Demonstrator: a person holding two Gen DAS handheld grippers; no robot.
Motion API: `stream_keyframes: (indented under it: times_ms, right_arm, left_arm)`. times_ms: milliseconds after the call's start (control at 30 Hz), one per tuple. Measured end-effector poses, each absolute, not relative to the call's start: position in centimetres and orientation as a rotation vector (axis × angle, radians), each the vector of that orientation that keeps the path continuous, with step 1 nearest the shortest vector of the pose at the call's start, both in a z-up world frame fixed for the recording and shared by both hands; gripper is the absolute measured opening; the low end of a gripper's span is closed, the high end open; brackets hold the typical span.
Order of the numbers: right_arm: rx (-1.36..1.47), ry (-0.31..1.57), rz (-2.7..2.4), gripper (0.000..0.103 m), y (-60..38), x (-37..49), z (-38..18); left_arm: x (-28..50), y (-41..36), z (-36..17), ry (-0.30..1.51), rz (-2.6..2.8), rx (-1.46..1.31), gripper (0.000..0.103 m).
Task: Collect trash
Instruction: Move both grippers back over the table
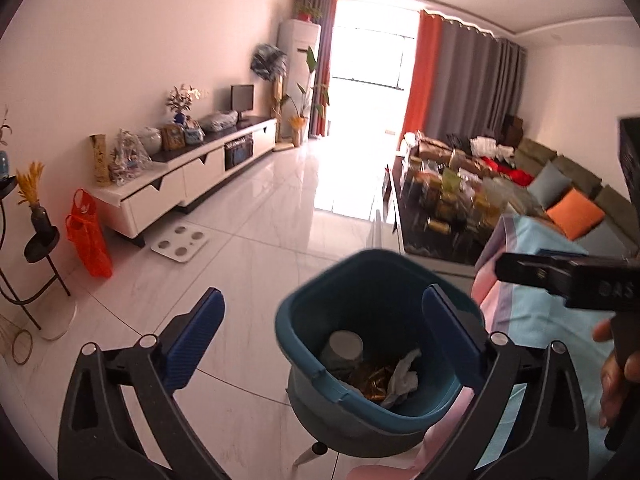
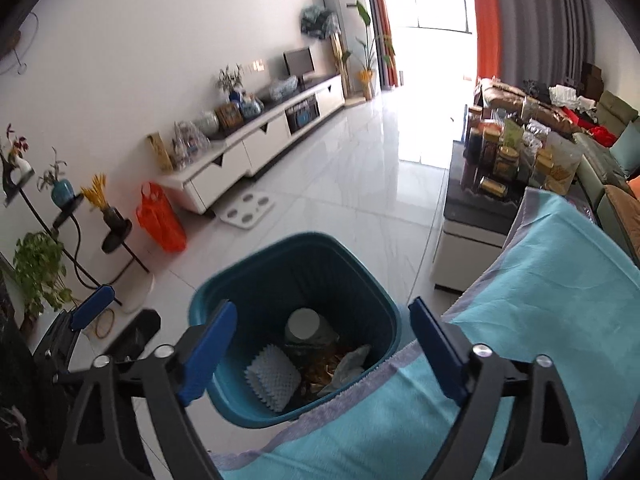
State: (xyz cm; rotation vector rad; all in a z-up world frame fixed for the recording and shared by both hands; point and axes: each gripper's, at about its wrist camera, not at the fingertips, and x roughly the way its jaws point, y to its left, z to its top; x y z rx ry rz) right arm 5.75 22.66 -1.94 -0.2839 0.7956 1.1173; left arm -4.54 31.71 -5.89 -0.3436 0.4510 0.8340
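Note:
A teal trash bin (image 1: 304, 300) stands on the floor beside a table edge draped in a turquoise cloth (image 2: 540, 280). Inside the bin (image 2: 208, 292) lie a white round cup (image 2: 303, 324), a white foam net sleeve (image 2: 274, 376), gold wrappers (image 1: 372, 380) and crumpled tissue (image 1: 402, 376). My left gripper (image 1: 324, 294) hangs above the bin, open, with nothing between its blue fingers. My right gripper (image 2: 323, 306) is also open and empty, over the bin's near rim and the cloth edge. The right gripper's black body (image 1: 560, 276) and the person's hand (image 1: 616, 376) show at the right of the left wrist view.
A white TV cabinet (image 1: 192, 172) runs along the left wall. An orange bag (image 1: 88, 232) and a white scale (image 1: 180, 240) lie on the floor before it. A black plant stand (image 2: 80, 216) is at left. A coffee table crowded with jars (image 2: 500, 160) and a sofa (image 1: 572, 196) are at right.

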Motion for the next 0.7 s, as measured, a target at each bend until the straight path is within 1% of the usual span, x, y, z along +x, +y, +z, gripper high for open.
stream_keyframes:
  times_ms: [67, 100, 300, 533, 700]
  right_arm:
    - [-0.260, 0.772, 1.118, 0.096, 21.7, 5.5, -1.2]
    - [-0.251, 0.763, 1.118, 0.096, 21.3, 5.4, -0.9]
    - [-0.200, 0.684, 1.109, 0.096, 17.8, 4.0, 1.1]
    - [-0.145, 0.597, 1.052, 0.096, 11.0, 2.3, 2.5]
    - [-0.122, 0.545, 0.972, 0.096, 5.5, 1.3, 2.8]
  left_arm:
    - [-5.6, 31.6, -4.8, 0.432, 0.846, -0.340, 0.098]
    - [-6.1, 31.3, -4.1, 0.419, 0.852, -0.336, 0.098]
    - [-7.9, 29.1, -0.8, 0.351, 0.832, -0.314, 0.098]
    - [-8.0, 23.7, 2.4, 0.272, 0.717, -0.254, 0.098]
    - [-6.9, 19.6, 3.9, 0.255, 0.614, -0.233, 0.098]
